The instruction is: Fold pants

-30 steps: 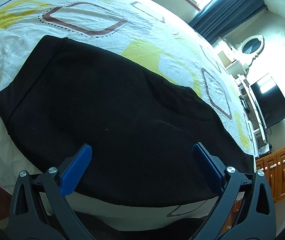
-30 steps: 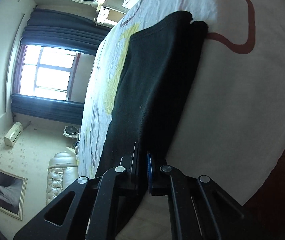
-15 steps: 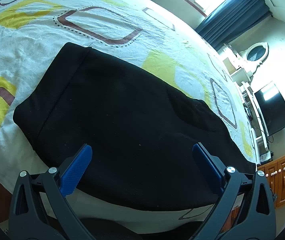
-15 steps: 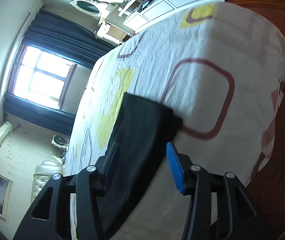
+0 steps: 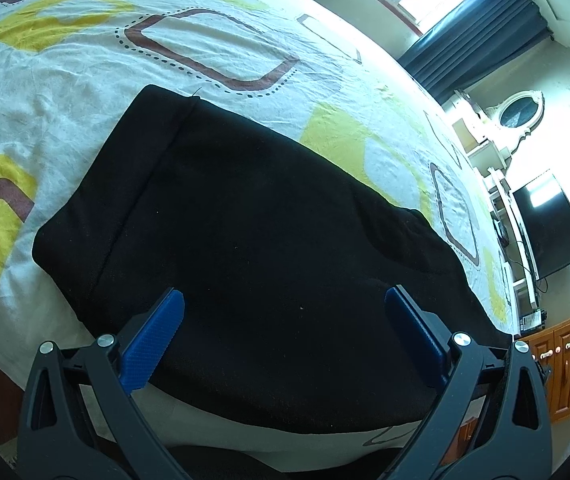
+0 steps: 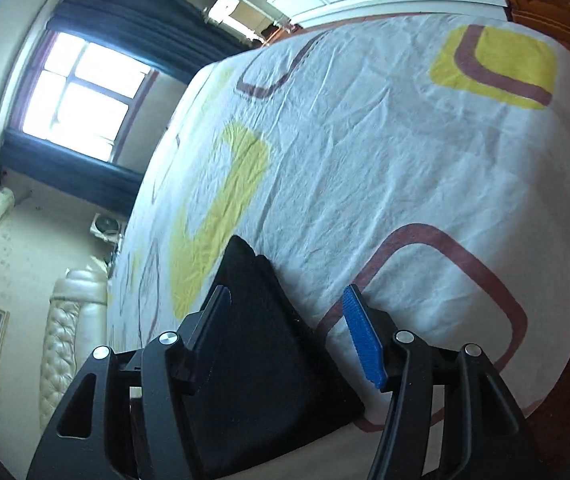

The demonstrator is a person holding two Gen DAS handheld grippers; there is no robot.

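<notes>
A pair of black fabric pants (image 5: 253, 248) lies flat across a white bedsheet printed with yellow and maroon rounded squares (image 5: 213, 40), with a stitched band of the garment at the left end and the cloth running off to the lower right, close to the near edge of the bed. The left gripper (image 5: 285, 332), black-framed with blue ribbed pads (image 5: 151, 344), hangs over the near part of the pants with its jaws spread wide and nothing between them. Beyond the bed stand a window with dark blue curtains (image 5: 481, 28), a white dresser with an oval mirror (image 5: 519, 110), a black flat television screen (image 5: 551, 224) and a brown wooden cabinet (image 5: 569, 364).
</notes>
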